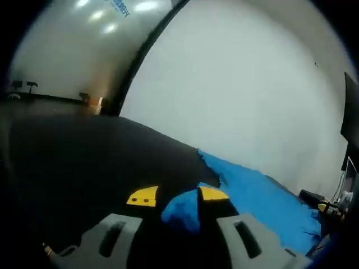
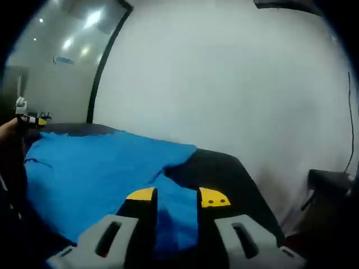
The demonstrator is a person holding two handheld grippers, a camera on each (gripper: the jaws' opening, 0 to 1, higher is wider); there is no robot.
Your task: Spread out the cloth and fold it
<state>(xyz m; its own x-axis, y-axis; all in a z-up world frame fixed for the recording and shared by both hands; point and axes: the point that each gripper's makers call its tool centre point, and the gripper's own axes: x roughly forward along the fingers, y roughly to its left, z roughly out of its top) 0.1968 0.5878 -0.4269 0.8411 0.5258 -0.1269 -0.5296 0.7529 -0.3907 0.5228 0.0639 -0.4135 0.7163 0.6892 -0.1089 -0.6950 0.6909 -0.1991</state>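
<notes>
Blue cloth (image 1: 182,212) is pinched in the left tool (image 1: 175,197) and the right tool (image 2: 175,196) over the black worktop (image 1: 84,162). Both corners should be drawn apart evenly, so the cloth is laid flat before folding.

You won't find any lettering you can make out here. In the left gripper view a line of blue lettering (image 1: 116,5) sits high on the far wall, too blurred to read. In the right gripper view a small blue sign (image 2: 63,60) sits on the far wall, likewise illegible. Nothing else in either view carries a label, brand or number.
</notes>
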